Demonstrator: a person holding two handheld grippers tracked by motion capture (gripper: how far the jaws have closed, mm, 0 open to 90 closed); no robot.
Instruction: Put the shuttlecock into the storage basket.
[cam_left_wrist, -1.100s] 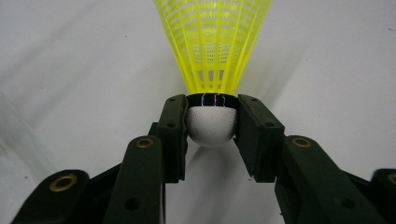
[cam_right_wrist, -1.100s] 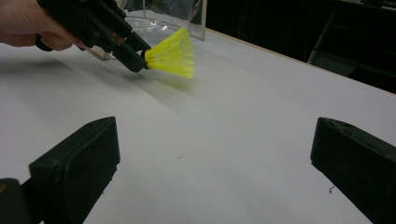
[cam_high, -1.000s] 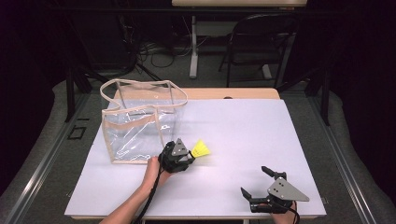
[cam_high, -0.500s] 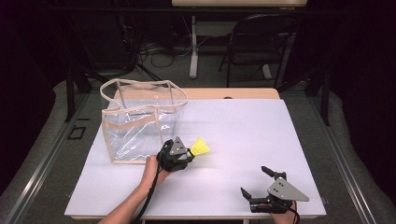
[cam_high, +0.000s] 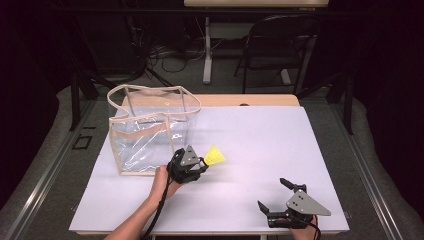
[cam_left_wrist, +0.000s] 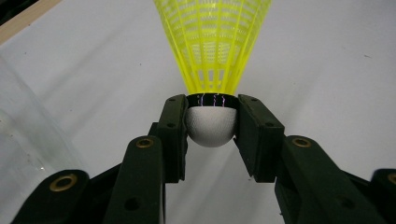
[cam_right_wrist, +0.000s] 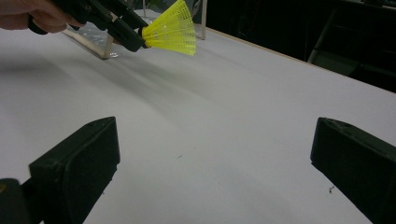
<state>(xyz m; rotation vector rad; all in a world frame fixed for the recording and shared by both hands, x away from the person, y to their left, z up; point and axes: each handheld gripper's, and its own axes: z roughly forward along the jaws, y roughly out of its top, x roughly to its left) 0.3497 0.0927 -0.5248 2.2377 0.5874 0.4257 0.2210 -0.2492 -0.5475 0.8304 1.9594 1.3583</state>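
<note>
A yellow shuttlecock (cam_high: 215, 156) with a white cork head (cam_left_wrist: 211, 125) is held a little above the white table. My left gripper (cam_high: 202, 164) is shut on that cork, the yellow skirt (cam_left_wrist: 212, 42) pointing away from the jaws. It hangs just right of a clear plastic bag (cam_high: 150, 127) with beige trim. From the right gripper view the shuttlecock (cam_right_wrist: 172, 29) and the hand holding it show at upper left. My right gripper (cam_high: 277, 196) rests near the table's front right, jaws open and wide apart with nothing between them (cam_right_wrist: 212, 163).
The white tabletop (cam_high: 280, 145) stretches bare to the right of the bag. A wooden table edge (cam_high: 240, 101) runs along the back. Behind it stand a black chair (cam_high: 277, 45) and cables on the floor.
</note>
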